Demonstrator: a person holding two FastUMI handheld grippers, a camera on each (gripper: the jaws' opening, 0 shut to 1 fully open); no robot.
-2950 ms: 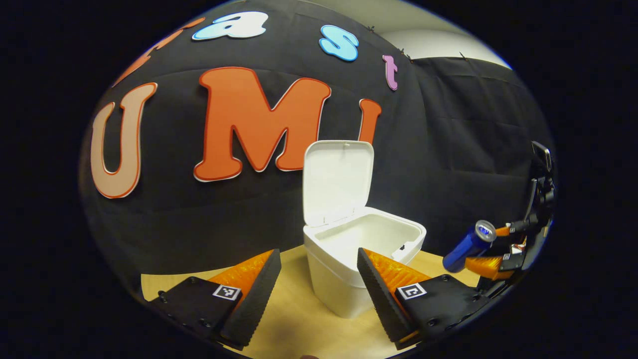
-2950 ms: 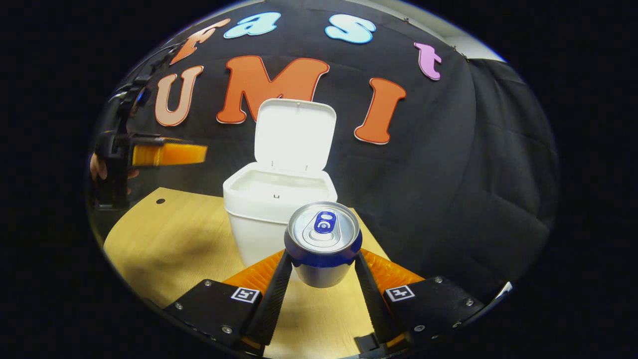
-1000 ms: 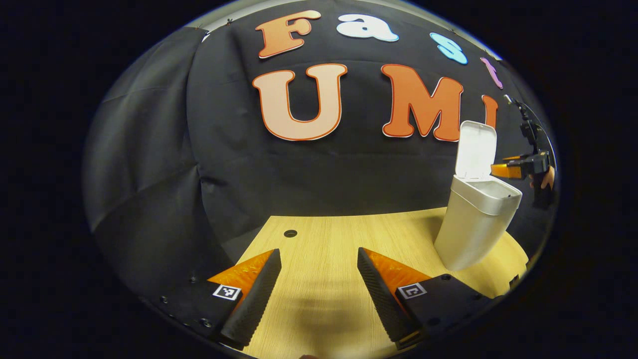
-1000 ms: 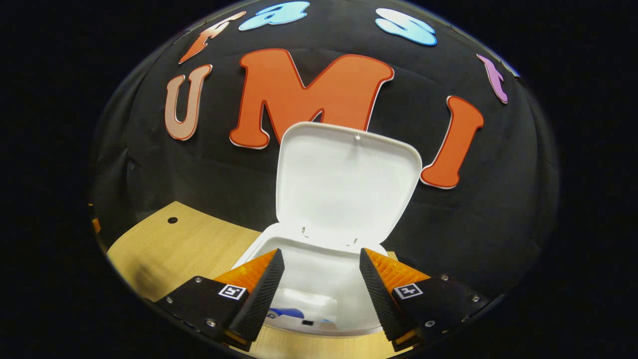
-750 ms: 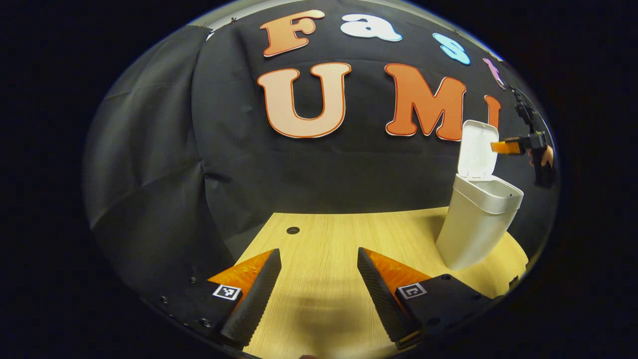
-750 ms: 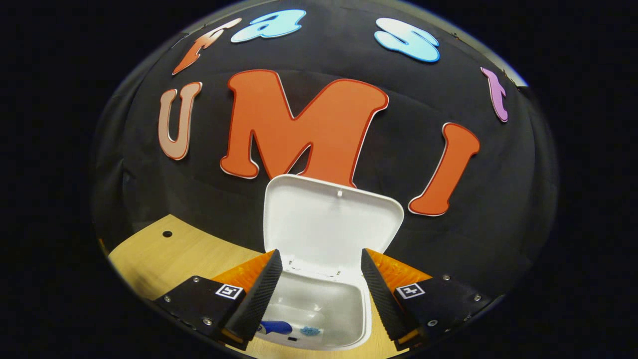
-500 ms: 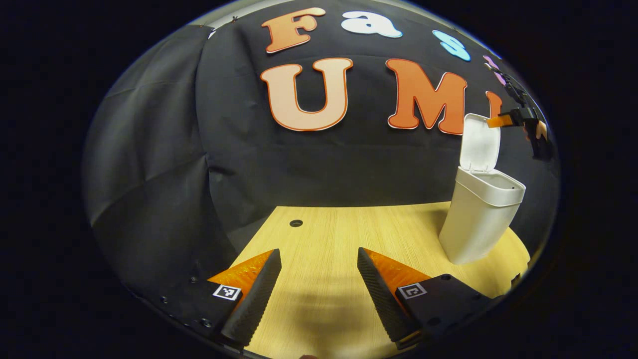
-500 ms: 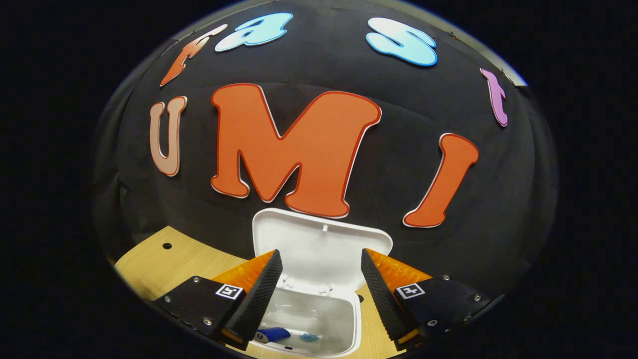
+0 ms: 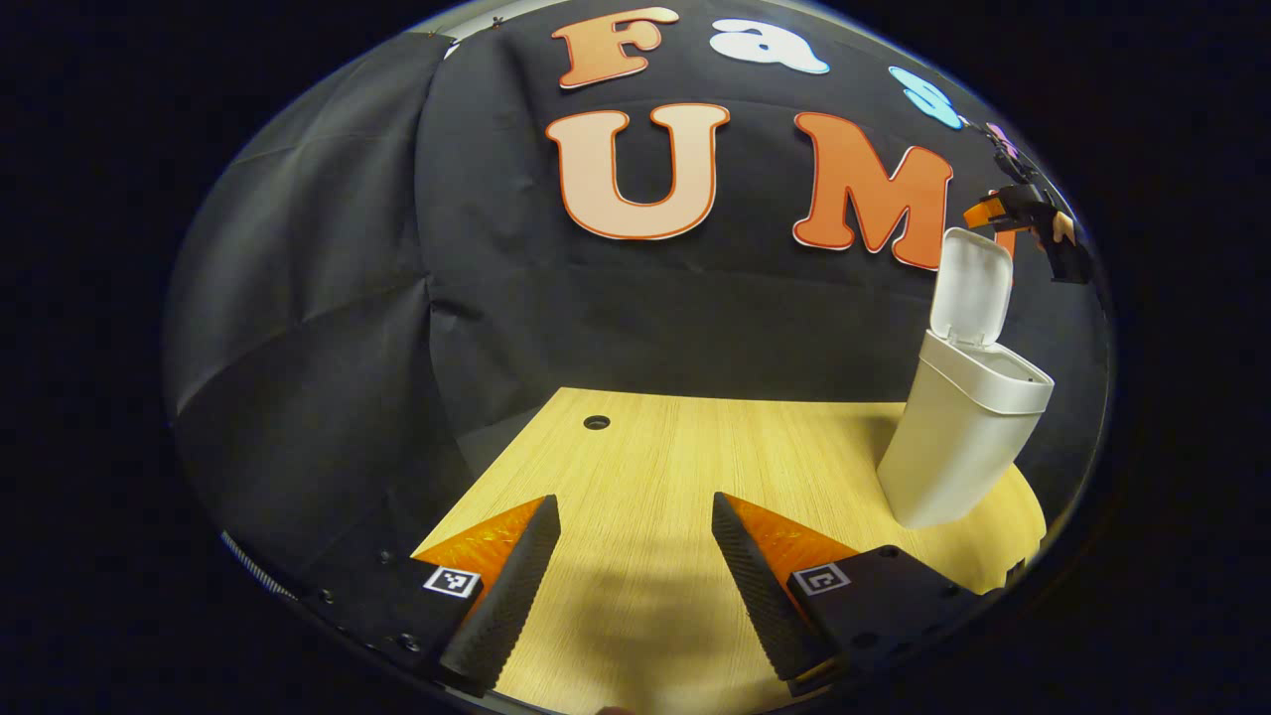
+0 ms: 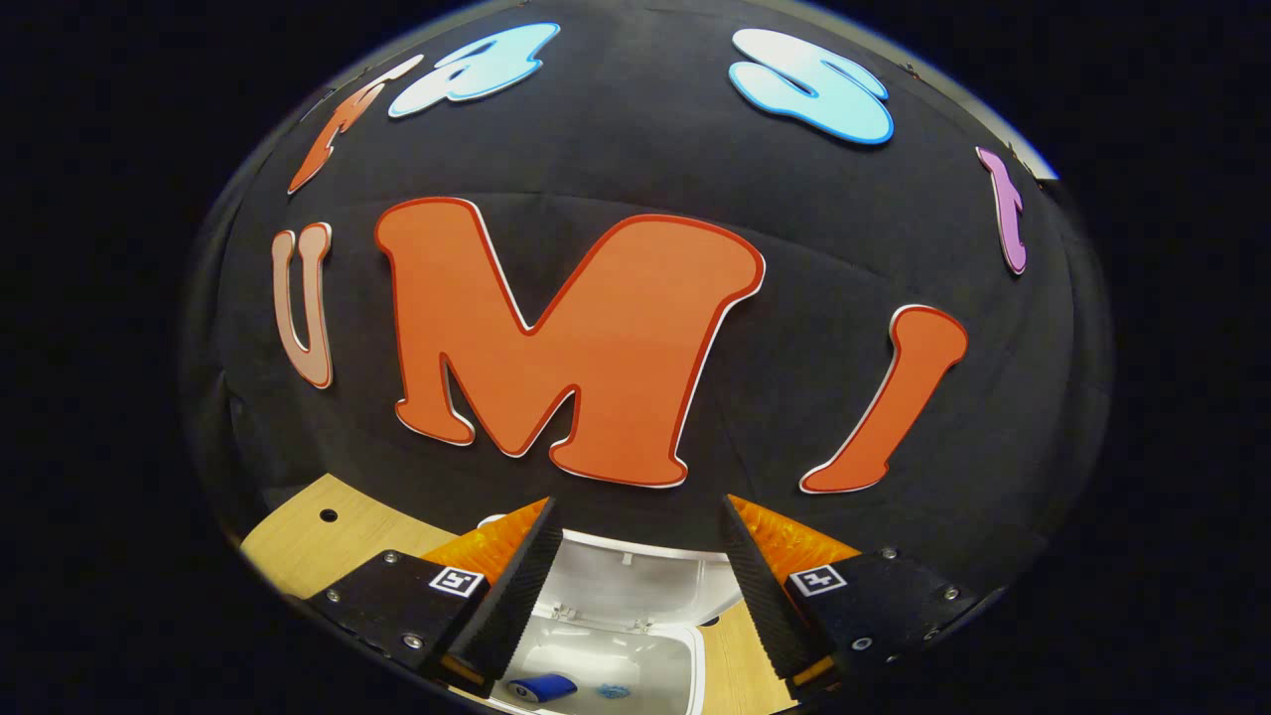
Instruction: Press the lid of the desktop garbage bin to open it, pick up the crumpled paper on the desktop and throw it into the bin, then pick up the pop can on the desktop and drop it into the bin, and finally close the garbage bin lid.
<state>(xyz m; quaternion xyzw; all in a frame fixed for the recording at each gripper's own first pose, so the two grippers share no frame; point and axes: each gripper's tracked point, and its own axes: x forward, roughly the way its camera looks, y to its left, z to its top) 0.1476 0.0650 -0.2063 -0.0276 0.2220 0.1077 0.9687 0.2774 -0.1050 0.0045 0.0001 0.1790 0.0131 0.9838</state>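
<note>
The white desktop bin [image 9: 961,437] stands at the right end of the wooden table [image 9: 675,467], its lid [image 9: 971,288] raised upright. In the right gripper view I look down past the lid [image 10: 635,576] into the bin [image 10: 626,665], where the blue pop can [image 10: 541,687] lies on the bottom. My right gripper [image 10: 635,586] is open and empty, high above the lid's top edge; it also shows far off [image 9: 1023,209] above the lid, held by a hand. My left gripper [image 9: 631,576] is open and empty, low over the table's near left part.
A small round hole [image 9: 596,422] sits near the table's far left edge, also seen as a hole [image 10: 328,515] from above. Black cloth walls close in behind and to the left of the table.
The right gripper let the can drop into the bin and has risen from the bin's mouth to above the lid's top edge. The left gripper has drawn back to the left, away from the bin.
</note>
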